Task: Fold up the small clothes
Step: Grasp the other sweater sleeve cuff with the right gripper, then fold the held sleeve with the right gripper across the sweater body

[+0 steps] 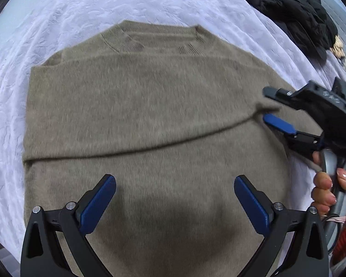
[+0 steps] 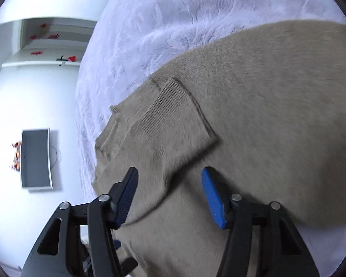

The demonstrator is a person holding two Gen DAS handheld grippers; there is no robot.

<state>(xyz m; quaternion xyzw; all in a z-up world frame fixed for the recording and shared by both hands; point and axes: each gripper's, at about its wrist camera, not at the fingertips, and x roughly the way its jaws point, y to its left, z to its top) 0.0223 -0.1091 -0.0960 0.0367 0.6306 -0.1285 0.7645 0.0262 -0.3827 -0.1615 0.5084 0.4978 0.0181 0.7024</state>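
Note:
A taupe knit sweater (image 1: 150,106) lies flat on the white bedspread (image 1: 57,23), collar at the far side, with a sleeve folded across its body. My left gripper (image 1: 174,184) is open and empty just above the sweater's lower half. My right gripper (image 1: 268,106) comes in from the right with its jaws open around the folded sleeve's end. In the right wrist view the right gripper (image 2: 169,180) is open, with the sleeve's ribbed cuff (image 2: 170,115) just ahead of its fingers. The sweater (image 2: 276,115) fills that view.
A black jacket (image 1: 293,9) is heaped at the far right of the bed. A wall-mounted screen (image 2: 35,159) and white shelves (image 2: 46,43) show beyond the bed edge in the right wrist view.

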